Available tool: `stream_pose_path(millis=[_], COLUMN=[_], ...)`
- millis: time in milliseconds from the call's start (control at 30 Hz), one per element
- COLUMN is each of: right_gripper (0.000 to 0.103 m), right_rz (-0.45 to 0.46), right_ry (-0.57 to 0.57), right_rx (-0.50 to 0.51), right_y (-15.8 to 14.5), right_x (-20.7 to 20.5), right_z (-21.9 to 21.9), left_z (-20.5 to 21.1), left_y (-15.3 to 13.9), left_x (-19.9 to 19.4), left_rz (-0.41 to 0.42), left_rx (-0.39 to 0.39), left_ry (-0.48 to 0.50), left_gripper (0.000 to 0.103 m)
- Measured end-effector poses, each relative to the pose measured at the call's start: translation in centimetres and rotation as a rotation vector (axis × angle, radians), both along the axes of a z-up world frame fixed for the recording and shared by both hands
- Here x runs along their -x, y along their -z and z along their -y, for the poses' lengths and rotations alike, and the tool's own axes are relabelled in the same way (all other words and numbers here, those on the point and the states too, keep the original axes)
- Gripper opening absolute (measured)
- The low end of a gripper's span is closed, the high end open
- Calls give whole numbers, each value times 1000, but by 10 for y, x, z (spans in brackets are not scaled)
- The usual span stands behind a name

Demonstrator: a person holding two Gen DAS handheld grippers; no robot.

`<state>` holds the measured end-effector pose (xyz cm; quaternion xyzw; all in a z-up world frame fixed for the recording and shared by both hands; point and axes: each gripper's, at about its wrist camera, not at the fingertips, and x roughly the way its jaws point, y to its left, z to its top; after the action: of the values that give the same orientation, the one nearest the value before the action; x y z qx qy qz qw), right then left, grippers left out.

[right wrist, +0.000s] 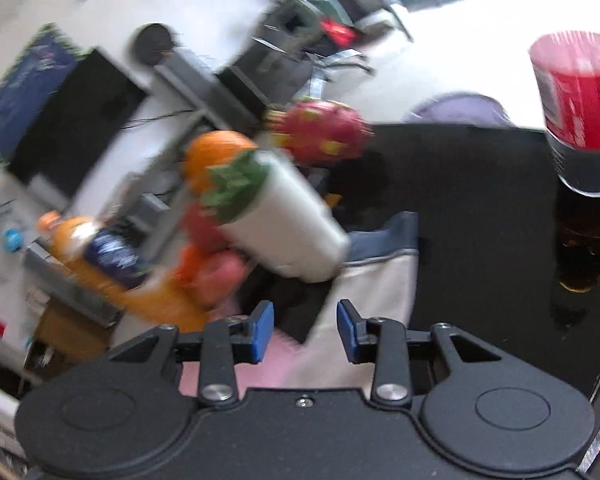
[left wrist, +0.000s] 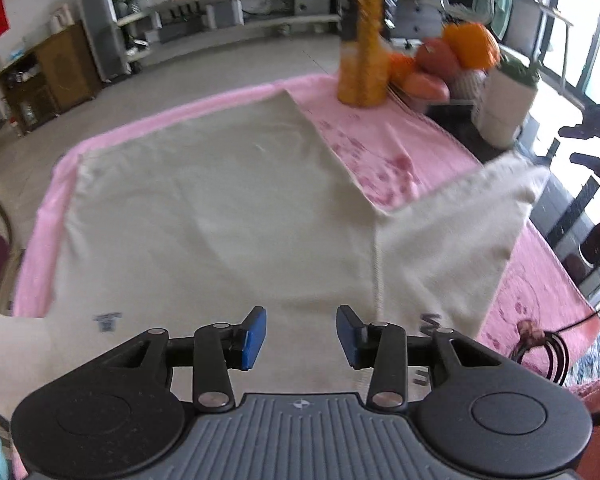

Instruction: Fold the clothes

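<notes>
The cream shirt lies spread flat on a pink cloth over the table, body running from near to far, with its right sleeve sticking out to the right toward the dark tabletop. The sleeve's cuff end, with a blue-grey band, lies just ahead of the right gripper, slightly right of its centre line, so the right hand is the nearer one to it. That gripper's blue pads stand apart with nothing between them. The left gripper hovers over the near middle of the shirt body, pads also apart and empty.

Beyond the sleeve stand a white plant pot, fruit, an orange bottle and a red cup. Both views are motion-blurred. No fold shows on the body or on this sleeve.
</notes>
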<state>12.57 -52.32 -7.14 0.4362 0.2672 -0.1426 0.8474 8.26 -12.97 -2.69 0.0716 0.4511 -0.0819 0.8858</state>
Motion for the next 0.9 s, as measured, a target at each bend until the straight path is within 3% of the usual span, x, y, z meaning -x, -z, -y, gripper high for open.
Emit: stream_pose_path(millis=[67, 300, 700, 733, 833, 900], right_gripper=[21, 21, 29, 27, 5, 5], right_rz=[-26, -97, -113, -115, -77, -31], right_ry=[54, 116, 173, 173, 162, 183], right_rx=[-14, 4, 7, 4, -20, -2], right_y=[14, 46, 76, 79, 80, 69], right_x=[-8, -33, -61, -62, -59, -51], right_z=[21, 54, 83, 85, 87, 85], left_z=[6, 10, 21, 21, 20, 19], left_y=[10, 28, 35, 35, 34, 30], left_x=[-2, -11, -17, -17, -15, -12], left_rz=[-20, -64, -78, -79, -75, -65], left_rx=[-5, -17, -12, -10, -8, -3], left_ry=[11, -4, 8, 7, 3, 2], left_gripper=[41, 41, 41, 41, 41, 41])
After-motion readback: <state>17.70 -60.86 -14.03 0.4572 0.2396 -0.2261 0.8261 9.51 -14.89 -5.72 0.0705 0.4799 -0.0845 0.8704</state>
